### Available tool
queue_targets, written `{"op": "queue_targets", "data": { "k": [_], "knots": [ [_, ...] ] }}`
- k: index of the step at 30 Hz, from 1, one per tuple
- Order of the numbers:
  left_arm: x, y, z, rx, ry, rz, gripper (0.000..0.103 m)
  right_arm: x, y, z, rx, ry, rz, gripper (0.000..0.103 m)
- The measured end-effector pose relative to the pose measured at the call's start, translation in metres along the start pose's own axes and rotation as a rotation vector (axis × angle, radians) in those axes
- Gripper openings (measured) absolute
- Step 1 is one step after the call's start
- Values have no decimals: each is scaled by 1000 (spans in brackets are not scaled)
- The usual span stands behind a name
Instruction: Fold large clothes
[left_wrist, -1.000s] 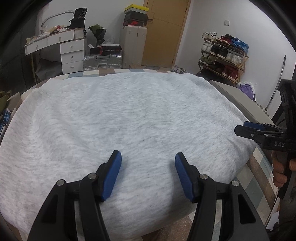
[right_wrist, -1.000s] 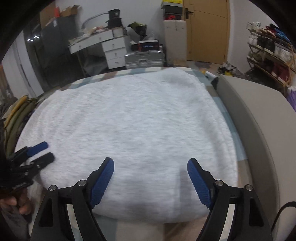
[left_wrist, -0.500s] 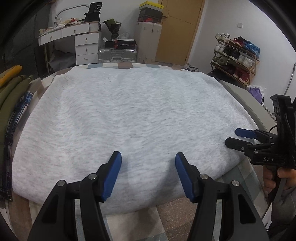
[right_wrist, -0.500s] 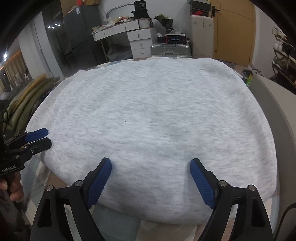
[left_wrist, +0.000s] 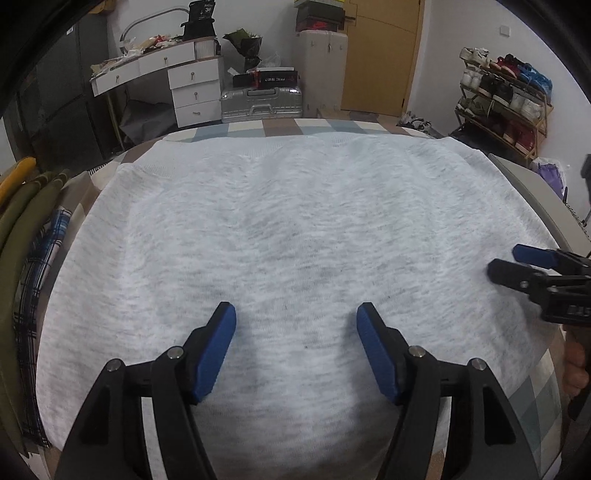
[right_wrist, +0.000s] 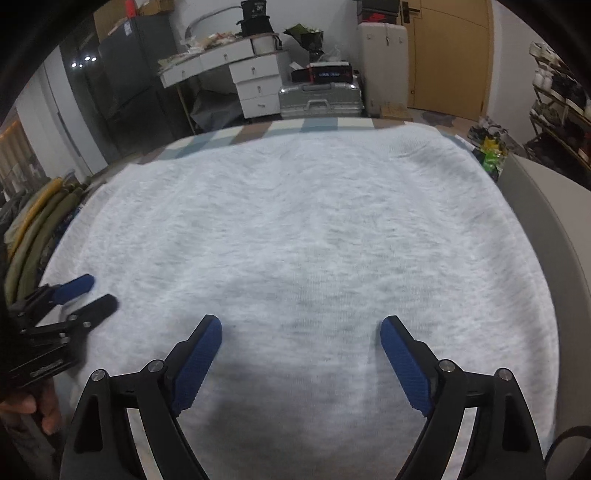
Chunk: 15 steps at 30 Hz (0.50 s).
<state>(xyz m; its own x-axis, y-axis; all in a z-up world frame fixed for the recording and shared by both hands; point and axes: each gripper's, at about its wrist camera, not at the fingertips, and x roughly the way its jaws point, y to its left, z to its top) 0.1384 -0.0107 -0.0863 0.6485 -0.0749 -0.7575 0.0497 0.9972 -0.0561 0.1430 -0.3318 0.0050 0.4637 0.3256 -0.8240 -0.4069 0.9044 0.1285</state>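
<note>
White "36" on black box (left_wrist: 200, 10)

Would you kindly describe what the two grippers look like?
Both the left gripper and right gripper have black angular linkage arms with silver pivot pins and blue textured pads. White lettering marks the right gripper's body in the left view.

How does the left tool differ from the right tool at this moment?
The left tool stands narrower than the right tool, which gapes wider. The left hangs over the grey garment's left part, the right over its right part. Both are opening, empty, with blue pads.
</note>
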Motion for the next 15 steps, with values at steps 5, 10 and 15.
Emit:
{"op": "queue_targets", "data": {
  "k": [5,10,15],
  "knots": [
    [-8,-4,-10,-6,29,16,64,5,9,-6,-82,29,-35,91],
    [-21,-9,-25,-6,61,-6,64,-3,8,-17,-110,43,-18,91],
    [-43,-20,-50,-6,57,-19,64,-26,5,-43,-122,62,-6,91]
  ]
}}
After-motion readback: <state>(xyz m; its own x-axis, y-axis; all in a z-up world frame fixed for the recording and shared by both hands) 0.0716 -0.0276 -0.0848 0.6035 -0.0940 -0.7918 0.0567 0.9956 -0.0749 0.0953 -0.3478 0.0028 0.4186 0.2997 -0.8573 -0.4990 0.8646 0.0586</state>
